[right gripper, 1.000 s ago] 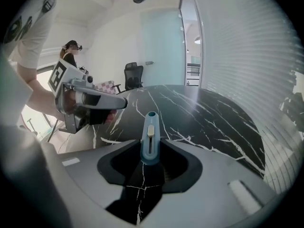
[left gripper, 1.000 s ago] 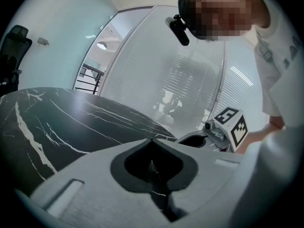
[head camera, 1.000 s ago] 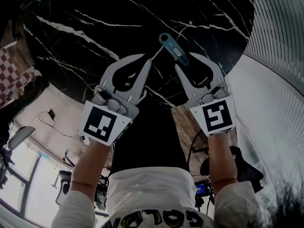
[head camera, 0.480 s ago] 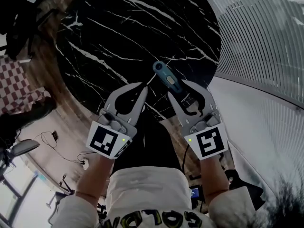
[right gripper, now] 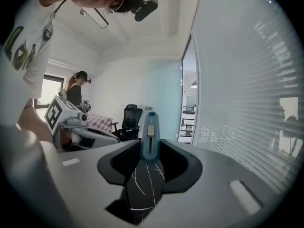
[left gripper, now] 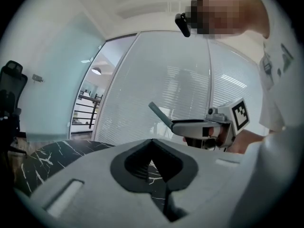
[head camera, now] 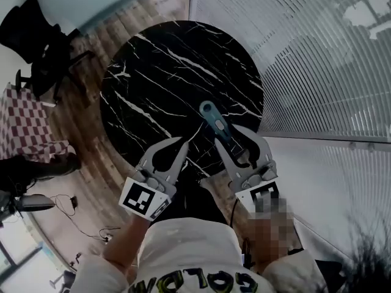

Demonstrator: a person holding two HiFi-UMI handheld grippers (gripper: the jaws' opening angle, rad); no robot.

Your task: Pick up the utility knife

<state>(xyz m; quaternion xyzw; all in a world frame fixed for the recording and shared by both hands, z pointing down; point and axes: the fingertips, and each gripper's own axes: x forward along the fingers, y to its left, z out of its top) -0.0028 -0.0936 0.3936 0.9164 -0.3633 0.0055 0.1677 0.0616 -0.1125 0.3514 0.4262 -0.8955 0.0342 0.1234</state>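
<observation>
Above the table (head camera: pixel 153 54), right gripper (head camera: pixel 228 135) holds utility knife (head camera: pixel 214 121).

Daylight pours through the blinds (head camera: pixel 317 54) on my right, washing them pale. The black bench (head camera: pixel 153 72) stays dark but sharp. Both gripper views bulge fisheye, corners black; the utility knife (right gripper: pixel 150 137) reads crisp.
</observation>
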